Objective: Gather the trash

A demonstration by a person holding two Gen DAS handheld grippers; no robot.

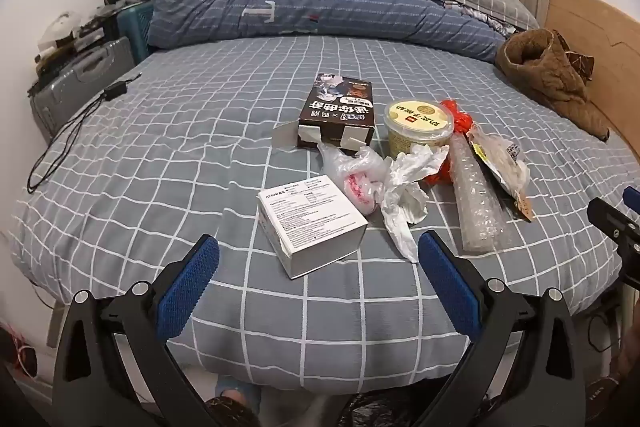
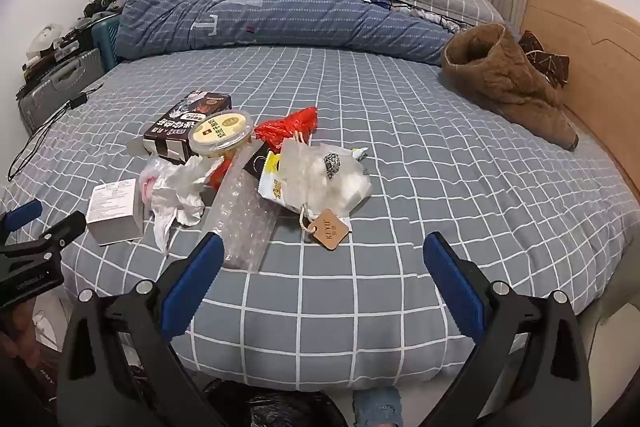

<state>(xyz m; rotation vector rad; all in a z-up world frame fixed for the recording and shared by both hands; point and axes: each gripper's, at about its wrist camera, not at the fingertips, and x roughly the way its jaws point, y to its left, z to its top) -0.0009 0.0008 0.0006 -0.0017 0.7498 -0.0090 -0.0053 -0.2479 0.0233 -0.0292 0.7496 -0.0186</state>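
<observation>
Both grippers hover over the near edge of the bed (image 1: 120, 155), jaws spread wide, nothing between them – left gripper (image 1: 318, 255), right gripper (image 2: 324, 255). Landmark: white box (image 1: 310, 223), nearest trash, just beyond the left gripper. Right of it crumpled tissue (image 1: 404, 195) and a bubble-wrap roll (image 1: 476, 195). Behind the box a clear plastic bag (image 1: 356, 171), then yellow-lidded tub (image 1: 418, 127) and dark carton (image 1: 340, 111) – farther back, blue quilt (image 1: 320, 7).

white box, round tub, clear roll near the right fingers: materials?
White box: matte cardboard, judging by its crisp folded edges and printed text. Round tub: likely thin glossy plastic, translucent wall, printed lid. Clear roll: bubble wrap, see-through with rows of bubbles.
</observation>
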